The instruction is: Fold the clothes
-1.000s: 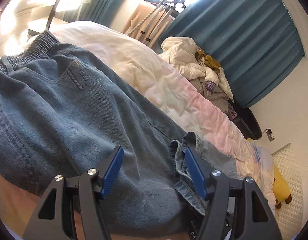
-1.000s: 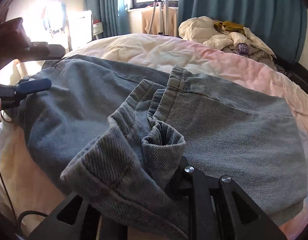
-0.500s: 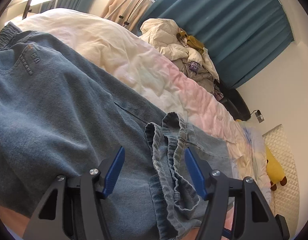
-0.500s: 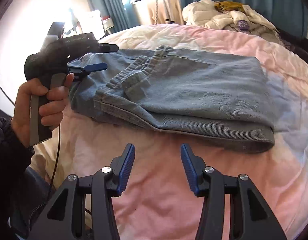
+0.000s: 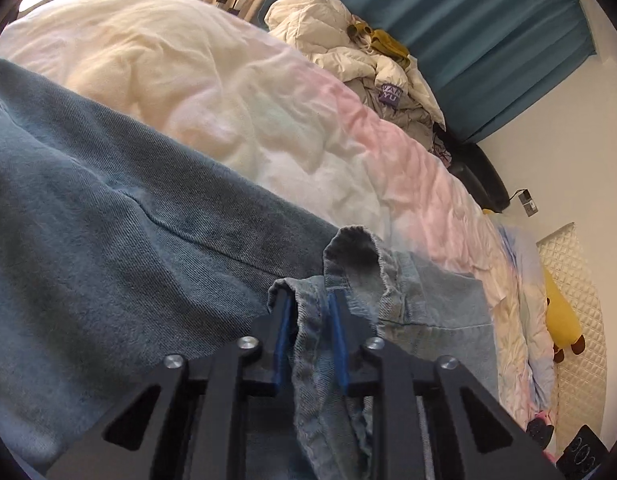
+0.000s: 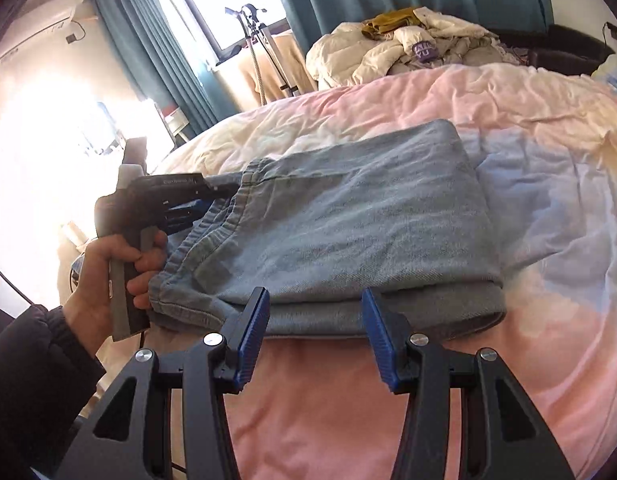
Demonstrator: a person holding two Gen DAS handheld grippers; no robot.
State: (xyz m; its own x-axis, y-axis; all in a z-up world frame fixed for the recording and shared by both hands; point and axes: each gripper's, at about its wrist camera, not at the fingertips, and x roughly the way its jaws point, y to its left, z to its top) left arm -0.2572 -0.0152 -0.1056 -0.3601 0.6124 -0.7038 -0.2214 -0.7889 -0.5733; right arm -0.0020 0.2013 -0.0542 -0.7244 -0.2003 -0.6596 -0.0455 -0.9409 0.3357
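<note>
Denim is pinched between the blue pads (image 5: pixel 283 332) of the left gripper (image 5: pixel 310 300), which is clamped on the bunched waistband (image 5: pixel 308 356) of the folded jeans (image 6: pixel 348 216). The right gripper (image 6: pixel 314 300) is held with its jaws apart and nothing between them, just short of the near folded edge. The jeans are laid flat on a pink and cream quilt (image 6: pixel 508 96). A heap of clothes (image 6: pixel 408 48) is seen beyond, before teal curtains (image 5: pixel 488 32).
</note>
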